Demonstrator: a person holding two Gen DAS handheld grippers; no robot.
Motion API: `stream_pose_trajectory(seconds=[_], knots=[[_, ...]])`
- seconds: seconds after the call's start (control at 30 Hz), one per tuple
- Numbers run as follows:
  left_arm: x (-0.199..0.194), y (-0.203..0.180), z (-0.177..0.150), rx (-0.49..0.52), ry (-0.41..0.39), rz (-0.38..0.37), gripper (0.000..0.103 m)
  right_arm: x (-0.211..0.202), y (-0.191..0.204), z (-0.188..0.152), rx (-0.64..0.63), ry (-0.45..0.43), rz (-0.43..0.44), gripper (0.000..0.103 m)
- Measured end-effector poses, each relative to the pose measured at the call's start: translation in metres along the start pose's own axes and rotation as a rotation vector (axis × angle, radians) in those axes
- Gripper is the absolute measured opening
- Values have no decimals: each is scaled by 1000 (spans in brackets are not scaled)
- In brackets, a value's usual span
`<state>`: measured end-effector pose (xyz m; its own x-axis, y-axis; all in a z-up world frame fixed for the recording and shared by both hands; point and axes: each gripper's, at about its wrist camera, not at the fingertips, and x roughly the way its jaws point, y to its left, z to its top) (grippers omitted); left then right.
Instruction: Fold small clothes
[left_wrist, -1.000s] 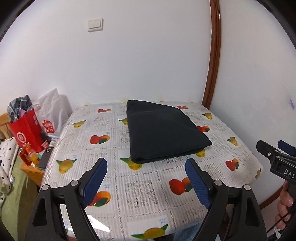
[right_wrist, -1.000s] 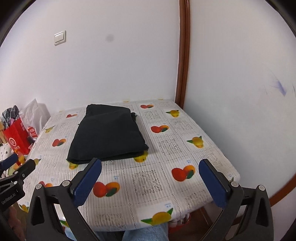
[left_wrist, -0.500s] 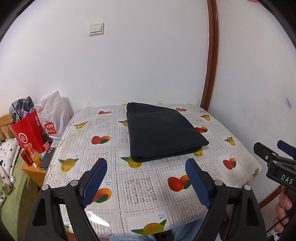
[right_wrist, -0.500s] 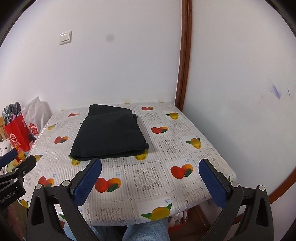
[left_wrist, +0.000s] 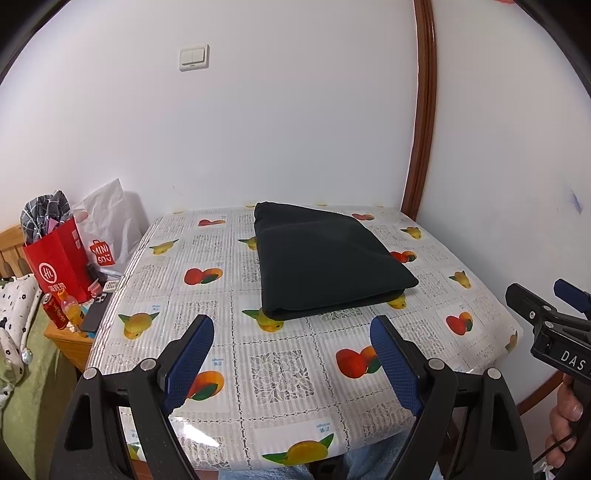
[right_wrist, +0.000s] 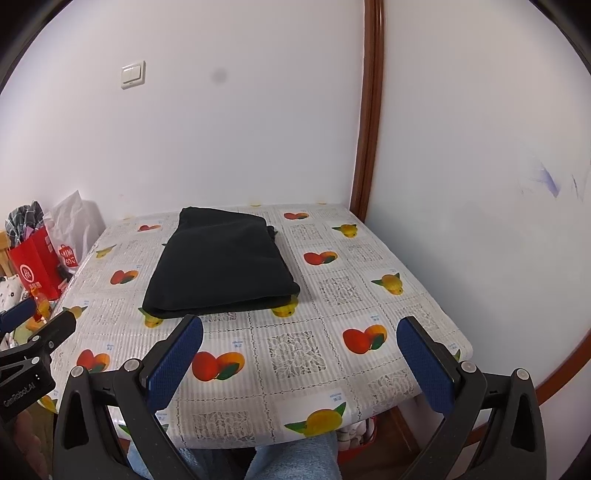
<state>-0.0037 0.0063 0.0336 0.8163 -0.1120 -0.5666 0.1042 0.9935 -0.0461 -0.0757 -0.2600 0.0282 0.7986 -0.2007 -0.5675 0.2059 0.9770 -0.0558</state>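
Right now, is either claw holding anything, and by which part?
Nothing is held. The left claw and right claw are both open and empty, apart from the folded black garment lying on the table.

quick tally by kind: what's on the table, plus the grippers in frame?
Folded dark garment: 1, lying on the fruit-print tablecloth
Grippers: 2, the left gripper and the right gripper, both with jaws open and empty, near the table's front edge
Total: 3
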Motion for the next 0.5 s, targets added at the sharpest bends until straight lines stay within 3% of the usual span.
stream_pose_trajectory(seconds=[0.5], knots=[[3,-2,-1,-8,9,10,86,3,-6,-3,8,5,-9,103]])
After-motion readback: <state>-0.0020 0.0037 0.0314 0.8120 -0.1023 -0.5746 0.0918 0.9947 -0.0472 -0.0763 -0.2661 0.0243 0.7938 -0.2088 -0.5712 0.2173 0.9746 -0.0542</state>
